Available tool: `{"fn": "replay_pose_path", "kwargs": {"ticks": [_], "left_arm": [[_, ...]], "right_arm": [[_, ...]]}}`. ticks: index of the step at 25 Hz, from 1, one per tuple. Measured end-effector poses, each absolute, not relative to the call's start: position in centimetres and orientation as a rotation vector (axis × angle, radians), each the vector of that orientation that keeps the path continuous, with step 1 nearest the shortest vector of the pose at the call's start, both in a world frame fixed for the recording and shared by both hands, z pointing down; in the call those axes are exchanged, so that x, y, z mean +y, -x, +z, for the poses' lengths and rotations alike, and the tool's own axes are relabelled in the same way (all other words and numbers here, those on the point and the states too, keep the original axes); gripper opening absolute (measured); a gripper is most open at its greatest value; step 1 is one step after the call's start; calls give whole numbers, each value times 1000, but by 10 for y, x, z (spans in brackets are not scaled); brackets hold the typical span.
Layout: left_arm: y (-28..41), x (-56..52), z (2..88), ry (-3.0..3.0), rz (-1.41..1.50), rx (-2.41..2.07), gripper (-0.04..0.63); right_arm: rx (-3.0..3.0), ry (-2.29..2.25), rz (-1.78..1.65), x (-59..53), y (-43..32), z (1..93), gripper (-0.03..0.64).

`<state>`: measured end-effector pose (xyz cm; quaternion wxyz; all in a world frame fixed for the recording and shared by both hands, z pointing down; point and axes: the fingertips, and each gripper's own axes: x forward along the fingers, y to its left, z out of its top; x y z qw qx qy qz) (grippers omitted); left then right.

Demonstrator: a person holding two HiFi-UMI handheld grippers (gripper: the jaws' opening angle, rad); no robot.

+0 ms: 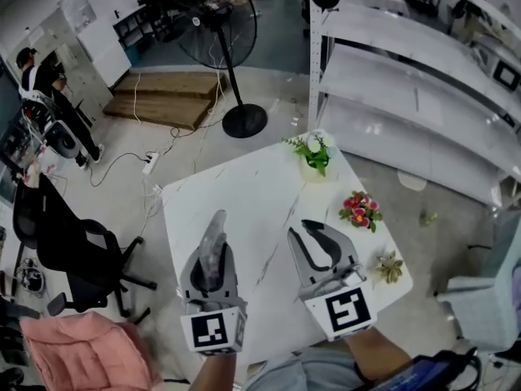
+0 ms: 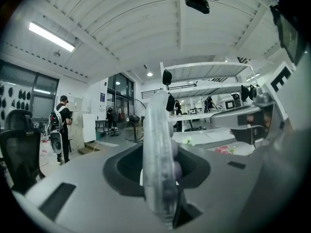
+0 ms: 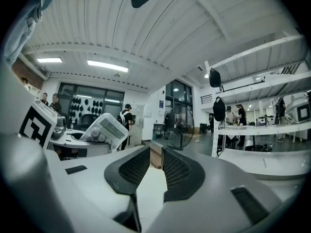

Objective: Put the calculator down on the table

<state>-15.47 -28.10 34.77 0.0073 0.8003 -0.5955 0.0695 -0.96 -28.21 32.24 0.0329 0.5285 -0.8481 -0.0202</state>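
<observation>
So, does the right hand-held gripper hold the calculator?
No, the right hand-held gripper has its jaws apart with nothing between them; the calculator sits edge-on in the left hand-held gripper.

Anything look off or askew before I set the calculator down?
Only the calculator: the left gripper holds it on edge, keys facing the right gripper, over the table rather than flat. The right gripper is empty. Nothing looks spilled or damaged.

standing fan [image 1: 218, 31], black office chair [image 1: 73, 251], white shelving [image 1: 407, 80], pink flowers [image 1: 361, 210]
</observation>
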Motion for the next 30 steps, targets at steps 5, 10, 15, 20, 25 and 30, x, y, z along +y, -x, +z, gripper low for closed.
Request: {"fn": "replay_pose_path", "kwargs": {"ticks": [5, 10, 15, 20, 25, 30], "left_arm": [[137, -295, 396, -2452, 345, -1799, 133], [124, -304, 444, -2392, 413, -1746, 133], [115, -302, 493, -2316, 485, -1700, 133], [114, -297, 535, -2235, 584, -1652, 133], [111, -292, 572, -2154, 653, -1603, 133], [109, -298, 576, -2142, 642, -1581, 135]], "right_arm": [[-2590, -1580, 20, -297, 2, 349, 92], [-2555, -1554, 104, -309, -11, 376, 92], [-2516, -1522, 178, -317, -20, 406, 92], [-2489, -1490, 236, -321, -24, 429, 91], [-2476, -1465, 278, -325, -26, 446, 91], [-2464, -1455, 305, -330, -26, 457, 91]]}}
